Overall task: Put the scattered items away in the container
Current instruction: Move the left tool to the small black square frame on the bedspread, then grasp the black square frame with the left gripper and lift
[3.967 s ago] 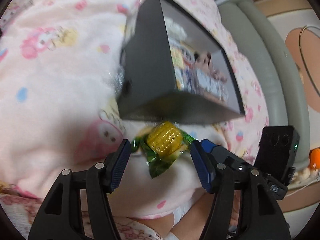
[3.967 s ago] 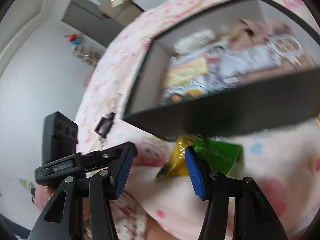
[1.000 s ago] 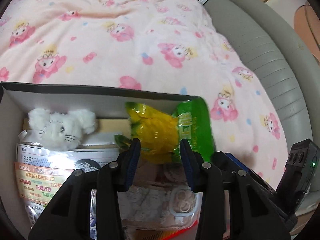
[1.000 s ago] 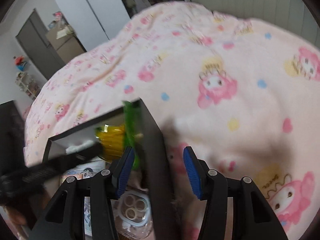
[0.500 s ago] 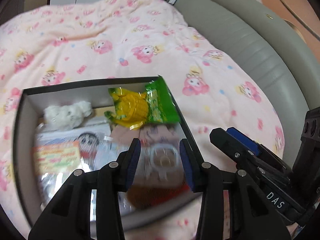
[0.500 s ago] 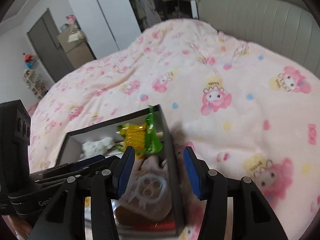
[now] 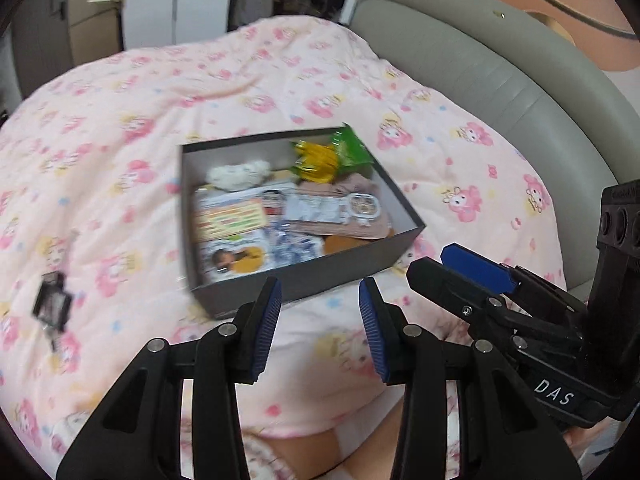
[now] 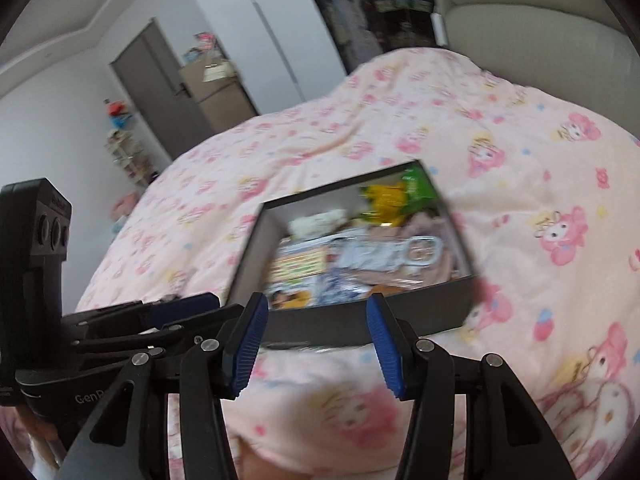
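Observation:
A dark open box (image 7: 320, 280) (image 8: 360, 322) sits on a pink cartoon-print blanket. Inside lie a yellow-and-green corn snack packet (image 7: 328, 158) (image 8: 396, 198) at the far right corner, a white plush toy (image 7: 238, 174), printed packets and a clear case. My left gripper (image 7: 320, 332) is open and empty, held back from the box's near wall. My right gripper (image 8: 316, 348) is open and empty, also short of the near wall. The right gripper shows at the right of the left wrist view (image 7: 476, 268).
A small black clip-like object (image 7: 52, 304) lies on the blanket left of the box. A grey padded headboard (image 7: 500, 64) curves along the right. Wardrobe doors and a grey door (image 8: 160, 92) stand beyond the bed.
The corn snack packet went from my left gripper into the box. Both grippers have since pulled back and up, so the box looks smaller and farther away.

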`<state>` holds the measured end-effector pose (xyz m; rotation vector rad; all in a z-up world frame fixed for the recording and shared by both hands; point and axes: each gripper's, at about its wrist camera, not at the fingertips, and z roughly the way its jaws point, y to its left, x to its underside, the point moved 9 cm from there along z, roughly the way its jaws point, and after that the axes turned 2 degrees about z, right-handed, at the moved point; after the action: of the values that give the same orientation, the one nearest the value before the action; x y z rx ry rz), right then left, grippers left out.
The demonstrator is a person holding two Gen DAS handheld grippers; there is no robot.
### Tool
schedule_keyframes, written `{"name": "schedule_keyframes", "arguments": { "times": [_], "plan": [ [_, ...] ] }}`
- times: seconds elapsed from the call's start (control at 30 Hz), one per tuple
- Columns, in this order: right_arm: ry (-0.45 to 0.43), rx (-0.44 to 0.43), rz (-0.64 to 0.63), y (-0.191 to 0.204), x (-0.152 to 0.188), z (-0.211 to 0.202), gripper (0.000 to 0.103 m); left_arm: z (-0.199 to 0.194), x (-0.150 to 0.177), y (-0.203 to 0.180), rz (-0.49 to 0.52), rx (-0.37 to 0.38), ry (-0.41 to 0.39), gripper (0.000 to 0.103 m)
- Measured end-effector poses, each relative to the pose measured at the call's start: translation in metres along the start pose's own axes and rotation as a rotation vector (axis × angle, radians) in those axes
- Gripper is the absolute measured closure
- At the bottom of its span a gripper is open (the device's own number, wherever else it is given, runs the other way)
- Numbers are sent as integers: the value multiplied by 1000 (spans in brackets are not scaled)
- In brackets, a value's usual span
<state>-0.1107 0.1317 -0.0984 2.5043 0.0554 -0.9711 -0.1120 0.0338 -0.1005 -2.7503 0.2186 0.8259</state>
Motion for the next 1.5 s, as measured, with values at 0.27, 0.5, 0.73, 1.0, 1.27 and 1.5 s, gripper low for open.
{"name": "schedule_keyframes", "arguments": {
  "times": [0.27,0.5,0.73,1.0,1.27,1.5],
  "plan": [
    [41,-20,-154,73,26,5,55,-37,37,61,-104,-33,-35,63],
    [127,-137,-259,151,52,41,55,-69,72,137,-218,-125,-66,63],
    [259,-242,-328,221,83,89,56,-83,108,218,-371,-130,-74,59],
    [320,-197,-380,237,76,155,56,-65,145,310,-610,-125,-66,49],
    [421,-189,-470,264,85,237,56,-23,152,381,-721,-99,-44,58],
    [514,-246,-410,300,98,339,56,24,144,423,-950,105,-66,61]
  ]
}}
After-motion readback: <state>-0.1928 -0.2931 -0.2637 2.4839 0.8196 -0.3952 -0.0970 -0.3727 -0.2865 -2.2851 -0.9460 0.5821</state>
